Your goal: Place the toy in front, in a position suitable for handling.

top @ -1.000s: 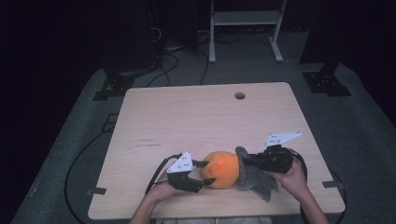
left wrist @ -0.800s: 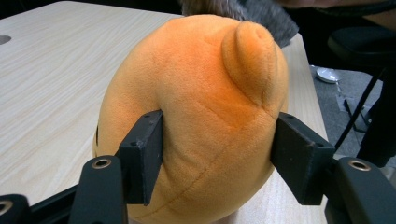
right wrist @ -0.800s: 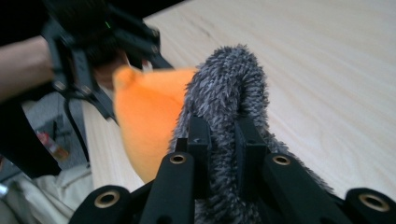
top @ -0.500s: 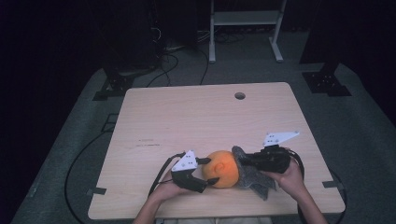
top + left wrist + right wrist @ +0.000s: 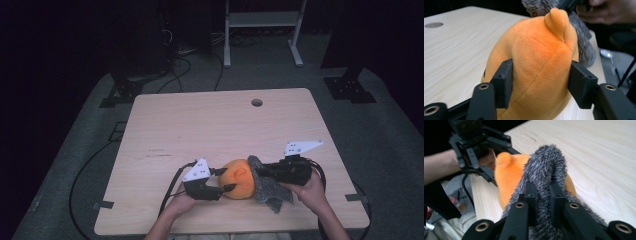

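An orange plush toy [image 5: 239,184] with a grey furry part [image 5: 267,192] lies near the table's front edge. My left gripper [image 5: 227,180] meets it from the left. Its jaws have just been closing, and both pads now press into the orange body [image 5: 536,62]. My right gripper [image 5: 257,172] comes from the right and is shut on the grey fur [image 5: 546,170], which bulges up between its jaws. In the right gripper view the orange body [image 5: 509,175] lies behind the fur, with the left gripper [image 5: 499,162] beyond it.
The light wooden table [image 5: 210,125] has a round cable hole [image 5: 257,102] near its far edge. Cables trail off the front left corner [image 5: 170,195]. Black stands and a white frame [image 5: 260,30] sit on the dark floor behind.
The left gripper's jaws have closed in on the orange plush. The right gripper and the toy have stayed in place.
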Motion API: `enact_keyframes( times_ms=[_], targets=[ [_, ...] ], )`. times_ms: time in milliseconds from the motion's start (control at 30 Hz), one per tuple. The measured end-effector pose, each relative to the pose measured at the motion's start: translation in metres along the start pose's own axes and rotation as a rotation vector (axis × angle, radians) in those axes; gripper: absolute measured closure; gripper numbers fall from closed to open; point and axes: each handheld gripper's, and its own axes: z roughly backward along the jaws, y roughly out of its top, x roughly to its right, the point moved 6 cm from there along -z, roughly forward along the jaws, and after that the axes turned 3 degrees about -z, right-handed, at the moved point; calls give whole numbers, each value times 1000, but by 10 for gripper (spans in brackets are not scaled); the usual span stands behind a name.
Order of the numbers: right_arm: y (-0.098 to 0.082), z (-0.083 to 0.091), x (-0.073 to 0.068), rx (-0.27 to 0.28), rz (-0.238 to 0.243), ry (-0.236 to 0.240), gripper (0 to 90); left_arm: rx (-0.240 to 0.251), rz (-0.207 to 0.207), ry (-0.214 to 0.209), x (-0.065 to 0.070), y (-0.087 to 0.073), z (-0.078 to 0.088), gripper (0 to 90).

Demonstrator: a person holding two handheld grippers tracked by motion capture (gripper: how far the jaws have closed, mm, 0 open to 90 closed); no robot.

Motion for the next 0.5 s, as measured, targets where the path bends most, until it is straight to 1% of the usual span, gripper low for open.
enact_keyframes(
  times_ms=[67,100,133,167,200,233,267,300,333,367,400,467,500],
  targets=[
    [9,3,-12,34,40,27,794,45,6,-14,2,13,7,446],
    [13,5,-16,48,50,33,794,59,0,-12,2,17,12,447],
    [15,6,-17,63,46,45,794,63,-4,-5,2,20,17,448],
    [15,5,-16,75,34,57,794,53,-8,6,1,20,20,450],
    [12,2,-12,70,17,55,793,35,-13,19,0,18,20,451],
    [7,-5,-7,44,-4,50,793,-2,-17,31,-1,13,18,452],
    [0,-13,-2,2,-22,39,793,-40,-17,40,-2,7,15,453],
    [-7,-20,1,-39,-33,33,794,-46,-11,30,-1,3,14,457],
    [-9,-23,0,-50,-40,46,794,-38,-2,34,-1,3,14,459],
    [-6,-22,-3,-40,-34,54,793,-45,-5,47,-2,4,14,460],
    [-1,-19,-8,-18,-21,68,794,-51,-6,56,-3,5,13,460],
    [14,-11,-23,70,-12,171,794,-48,2,57,-1,5,8,457],
    [19,-10,-30,72,14,167,794,-52,-8,53,1,5,5,455]
  ],
)
